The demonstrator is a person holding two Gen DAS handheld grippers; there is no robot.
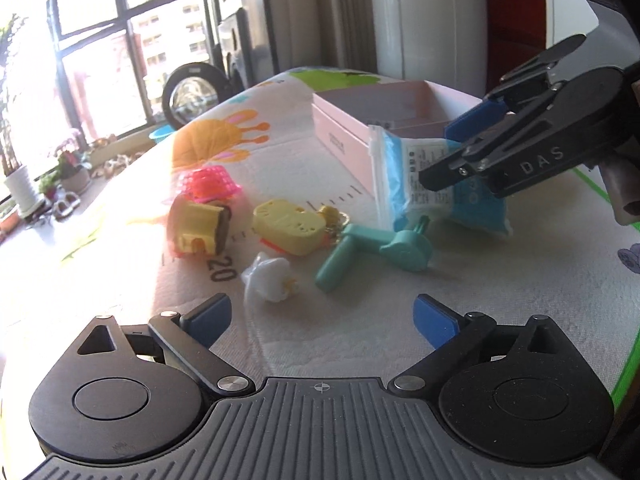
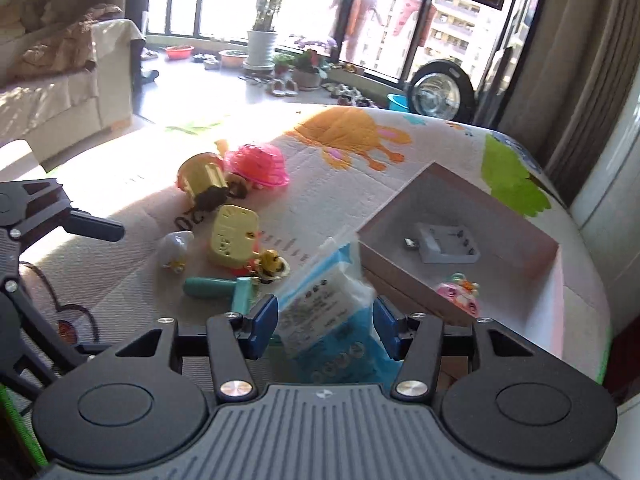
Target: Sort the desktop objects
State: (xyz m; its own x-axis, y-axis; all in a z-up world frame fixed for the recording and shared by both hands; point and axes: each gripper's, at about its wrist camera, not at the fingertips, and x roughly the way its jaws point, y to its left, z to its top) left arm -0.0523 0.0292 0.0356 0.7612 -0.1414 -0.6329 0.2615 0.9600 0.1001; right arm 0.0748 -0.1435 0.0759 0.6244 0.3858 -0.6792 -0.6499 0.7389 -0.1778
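My right gripper [image 2: 326,328] is shut on a blue and white plastic packet [image 2: 332,320], held above the table just in front of an open pink box [image 2: 472,200]. In the left wrist view the right gripper [image 1: 452,152] clamps the packet [image 1: 400,176] beside the box wall [image 1: 340,136]. My left gripper [image 1: 324,316] stands wide open over bare cloth, nothing between its fingers. Just ahead of it lie a white small toy [image 1: 270,276], a teal crank-shaped toy [image 1: 376,248] and a yellow block toy [image 1: 288,226].
The box holds a white plastic tray [image 2: 448,244] and a pink toy [image 2: 460,294]. A pink mesh basket [image 2: 258,164] and a yellow cup-like toy [image 2: 202,176] lie further left. The printed tablecloth [image 1: 280,148] drops off at the far edge; a green edge strip [image 1: 628,372] runs along the right.
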